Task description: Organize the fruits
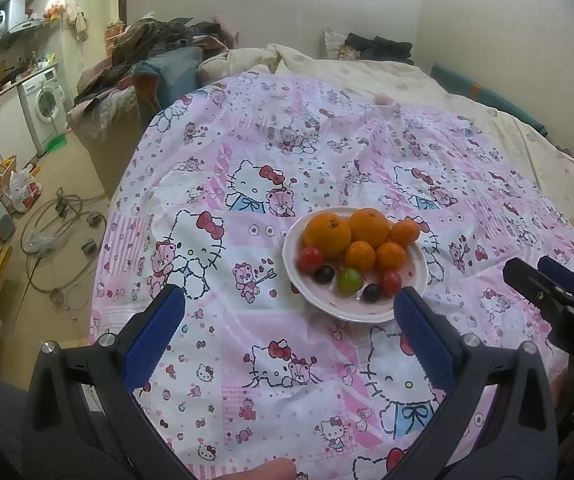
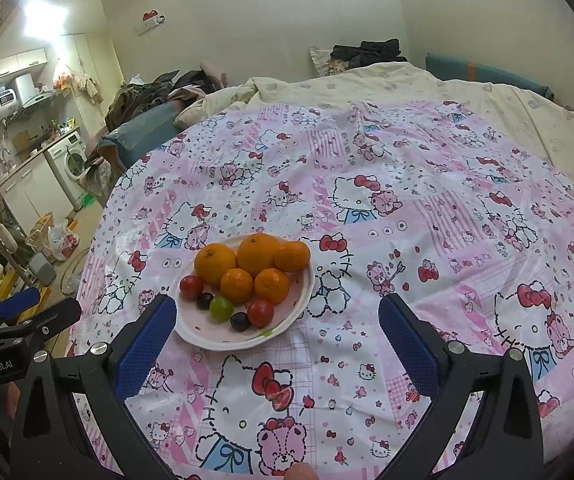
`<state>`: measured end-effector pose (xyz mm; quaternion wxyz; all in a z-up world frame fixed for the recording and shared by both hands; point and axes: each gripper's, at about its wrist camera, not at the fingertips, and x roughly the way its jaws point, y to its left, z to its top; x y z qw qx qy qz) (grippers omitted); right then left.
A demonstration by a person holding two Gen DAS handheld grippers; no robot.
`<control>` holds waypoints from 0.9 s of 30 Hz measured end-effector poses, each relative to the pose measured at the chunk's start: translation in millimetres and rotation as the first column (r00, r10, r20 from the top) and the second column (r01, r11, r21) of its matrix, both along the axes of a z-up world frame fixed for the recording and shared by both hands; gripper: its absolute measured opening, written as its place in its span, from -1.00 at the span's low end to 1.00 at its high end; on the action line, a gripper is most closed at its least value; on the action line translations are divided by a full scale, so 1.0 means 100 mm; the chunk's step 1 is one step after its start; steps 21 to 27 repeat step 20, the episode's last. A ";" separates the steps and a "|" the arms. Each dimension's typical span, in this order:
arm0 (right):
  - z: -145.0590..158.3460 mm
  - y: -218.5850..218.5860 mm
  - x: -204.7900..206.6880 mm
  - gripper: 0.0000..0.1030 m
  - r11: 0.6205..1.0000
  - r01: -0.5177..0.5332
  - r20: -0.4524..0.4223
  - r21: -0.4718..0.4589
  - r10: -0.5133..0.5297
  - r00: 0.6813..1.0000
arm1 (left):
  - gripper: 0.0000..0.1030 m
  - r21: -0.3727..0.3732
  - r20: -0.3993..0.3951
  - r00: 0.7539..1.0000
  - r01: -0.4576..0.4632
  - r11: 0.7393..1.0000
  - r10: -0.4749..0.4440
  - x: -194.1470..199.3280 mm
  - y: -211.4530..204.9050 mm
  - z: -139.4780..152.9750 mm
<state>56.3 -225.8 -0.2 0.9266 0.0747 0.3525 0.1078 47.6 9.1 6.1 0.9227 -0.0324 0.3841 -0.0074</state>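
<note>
Pink cartoon-cat bedsheet (image 1: 287,360) covers the bed and fills most of both views. On it sits a white plate (image 1: 367,314) holding the fruit, at centre-right in the left wrist view and at lower left of centre in the right wrist view (image 2: 243,340). Two large oranges (image 1: 328,234) lie at the back of the plate, with three smaller tangerines (image 1: 360,255) beside and in front of them. Along the near rim are two red cherry tomatoes (image 1: 311,259), a green grape (image 1: 350,280) and two dark grapes (image 1: 324,274).

Left gripper (image 1: 289,306) hovers above the sheet with its blue-padded jaws spread wide and nothing between them; the plate lies just ahead of its right pad. Right gripper (image 2: 277,314) is likewise spread wide and empty, the plate just inside its left pad. Each gripper appears at the edge of the other's view. A washing machine (image 1: 47,104) stands in the upper left of the frame.
</note>
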 end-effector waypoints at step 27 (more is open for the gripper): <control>-0.02 -0.05 -0.01 1.00 0.999 0.012 -0.008 0.032 -0.012 1.000 | 1.00 -0.005 -0.008 1.000 0.009 1.000 -0.009 0.02 0.02 -0.03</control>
